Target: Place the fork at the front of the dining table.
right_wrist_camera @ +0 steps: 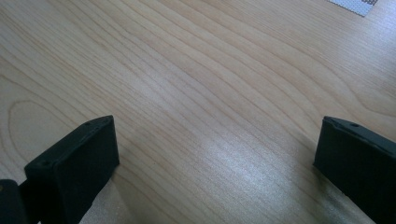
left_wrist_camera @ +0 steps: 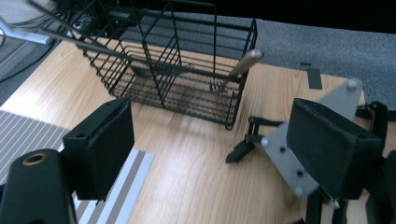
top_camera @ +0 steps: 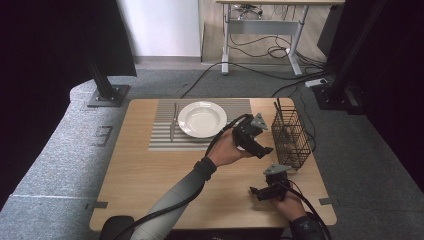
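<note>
Left gripper (top_camera: pixel 266 149) is hovering beside the wire basket (top_camera: pixel 291 135), fingers (left_wrist_camera: pixel 100 147) spread, gripping nothing — a utensil (left_wrist_camera: pixel 238 68) is leaning inside the basket. Right gripper (top_camera: pixel 254 192) is sitting low over the bare worktop (top_camera: pixel 145 180), fingers (right_wrist_camera: pixel 74 161) spread wide — white plate (top_camera: pixel 202 119) is resting on the striped mat (top_camera: pixel 162 131), a knife (top_camera: pixel 173 122) just beside it.

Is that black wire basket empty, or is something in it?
Not empty. In the left gripper view, a fork leans inside the wire basket, tines down on its bottom, handle resting against the rim.
</note>
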